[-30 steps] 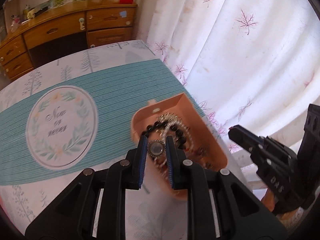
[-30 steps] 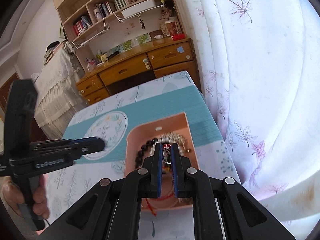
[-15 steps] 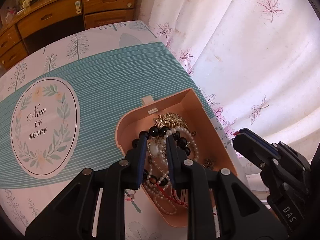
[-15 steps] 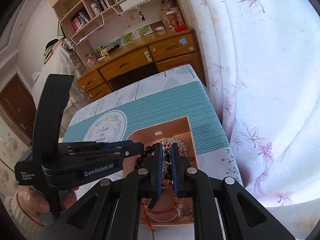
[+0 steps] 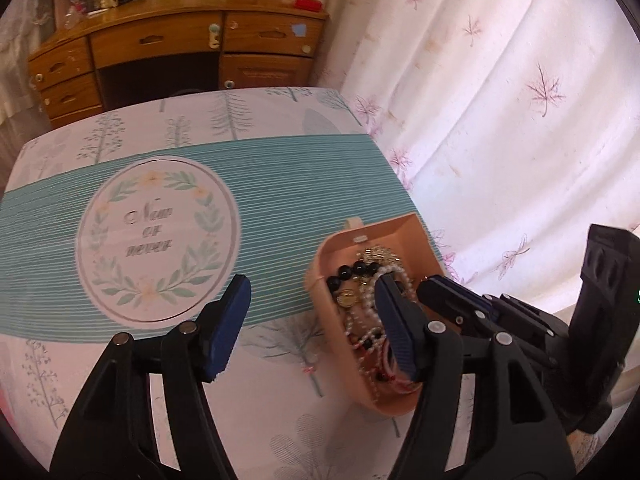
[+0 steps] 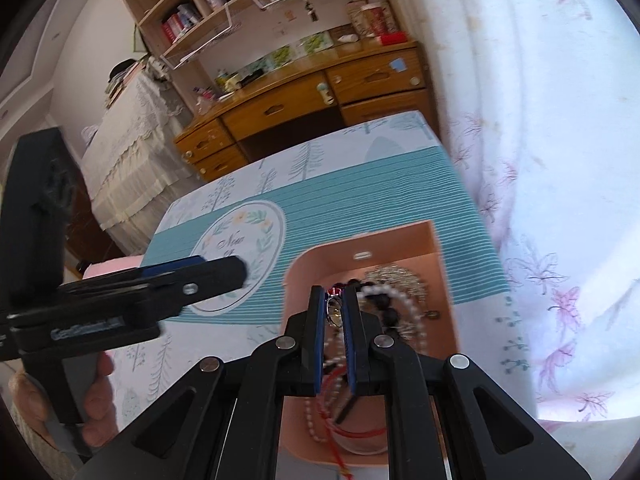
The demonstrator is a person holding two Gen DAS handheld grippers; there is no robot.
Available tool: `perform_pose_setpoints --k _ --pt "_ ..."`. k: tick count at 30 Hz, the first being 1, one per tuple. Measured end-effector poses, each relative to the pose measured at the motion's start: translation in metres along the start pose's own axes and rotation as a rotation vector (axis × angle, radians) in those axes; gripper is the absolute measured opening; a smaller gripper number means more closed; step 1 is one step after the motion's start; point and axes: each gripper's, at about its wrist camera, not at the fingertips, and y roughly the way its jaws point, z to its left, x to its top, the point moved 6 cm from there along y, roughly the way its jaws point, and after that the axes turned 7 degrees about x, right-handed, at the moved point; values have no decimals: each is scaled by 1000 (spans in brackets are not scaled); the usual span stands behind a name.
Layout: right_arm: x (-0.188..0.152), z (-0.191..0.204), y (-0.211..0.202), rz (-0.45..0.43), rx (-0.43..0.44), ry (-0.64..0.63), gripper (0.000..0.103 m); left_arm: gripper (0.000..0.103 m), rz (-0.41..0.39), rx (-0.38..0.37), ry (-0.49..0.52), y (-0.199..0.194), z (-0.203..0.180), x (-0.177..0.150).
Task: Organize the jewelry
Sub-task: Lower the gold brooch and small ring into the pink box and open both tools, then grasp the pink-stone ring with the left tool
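our left gripper [image 5: 310, 320] was closed on a round brooch a second ago and is now wide open and empty; the brooch [image 5: 346, 298] lies in the pink box [image 5: 416, 236] with the pearls [image 6: 394, 298] and black beads [image 5: 358, 269]. our right gripper [image 6: 332, 316] stays almost closed on a small ring-shaped piece [image 6: 335, 312] over the box; we think this one goes in next.

Both wrist views look down close, sharing the pink box [image 5: 416, 236] [image 6: 400, 240], tablecloth [image 5: 280, 184] [image 6: 360, 200]
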Motion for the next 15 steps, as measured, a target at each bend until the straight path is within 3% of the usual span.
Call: perform_pose_setpoints --k 6,12,15 --pt "0 11 33 88 41 18 9 62 -31 63 -39 -19 37 -22" --pt "0 6 43 99 57 54 10 62 -36 94 -56 -24 58 -43" --pt "-1 1 41 93 70 80 18 62 -23 91 -62 -21 60 -53"
